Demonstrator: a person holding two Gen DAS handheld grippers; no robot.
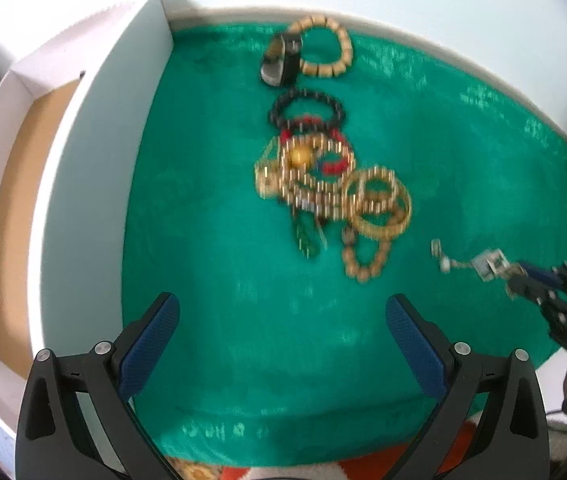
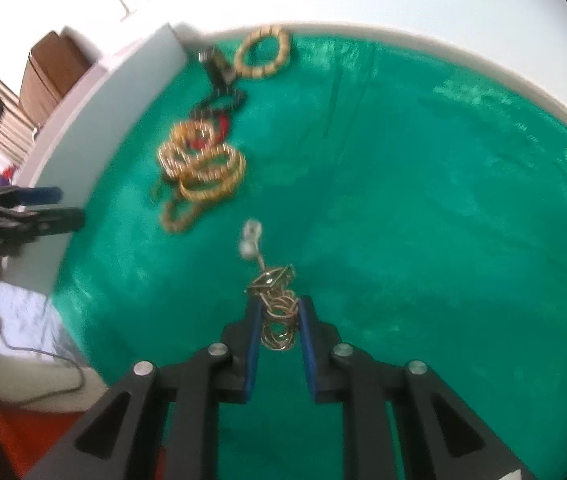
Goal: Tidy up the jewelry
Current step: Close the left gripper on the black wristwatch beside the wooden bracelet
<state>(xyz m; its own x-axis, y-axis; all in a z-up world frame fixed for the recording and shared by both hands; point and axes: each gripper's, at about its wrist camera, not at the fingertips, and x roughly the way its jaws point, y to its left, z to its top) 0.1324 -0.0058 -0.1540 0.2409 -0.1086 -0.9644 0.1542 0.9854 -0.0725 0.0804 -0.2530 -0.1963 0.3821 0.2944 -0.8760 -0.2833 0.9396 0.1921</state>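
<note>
A pile of gold bangles and bead bracelets [image 1: 323, 184] lies mid-way on a green cloth [image 1: 223, 260]; it also shows in the right wrist view [image 2: 199, 168]. A wooden bead bracelet [image 1: 323, 46] and a black bead bracelet [image 1: 307, 110] lie farther back. My right gripper [image 2: 279, 308] is shut on a tangled gold chain with a pendant [image 2: 273, 280] and pale beads [image 2: 249, 240] trailing forward over the cloth. It shows in the left wrist view [image 1: 519, 276] at the right. My left gripper [image 1: 283, 312] is open and empty above the cloth, near the pile.
A white box wall [image 1: 95, 152] borders the cloth's left side, with a brown-floored compartment [image 1: 23, 200] beyond it. A dark watch-like item [image 1: 279, 60] lies by the wooden bracelet. Orange patterned fabric [image 1: 383, 460] lies at the near edge.
</note>
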